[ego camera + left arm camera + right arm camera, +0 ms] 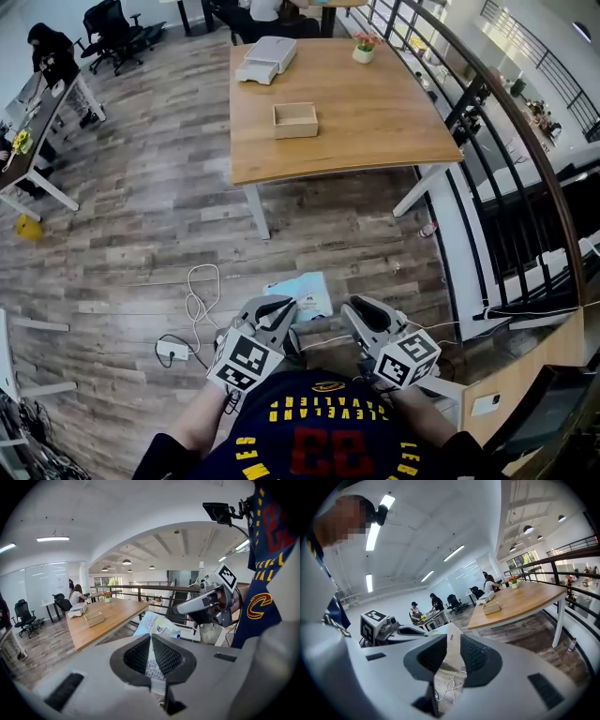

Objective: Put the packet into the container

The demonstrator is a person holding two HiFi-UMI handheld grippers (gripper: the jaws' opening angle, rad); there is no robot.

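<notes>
Pale printed packet (305, 292) is pinched in the left tongs (279, 307). Just beside them the right tongs (356, 309) stand slightly parted, empty. The wooden container (296, 130) sits on the table (375, 122), well ahead of both.

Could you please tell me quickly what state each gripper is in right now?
Left gripper: closed on the packet.
Right gripper: open, holding nothing.

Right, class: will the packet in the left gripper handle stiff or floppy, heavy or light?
Probably floppy: the packet is a thin printed pouch, pinched flat by the left gripper. Likely light: it stands out from one edge grip without sagging much.
</notes>
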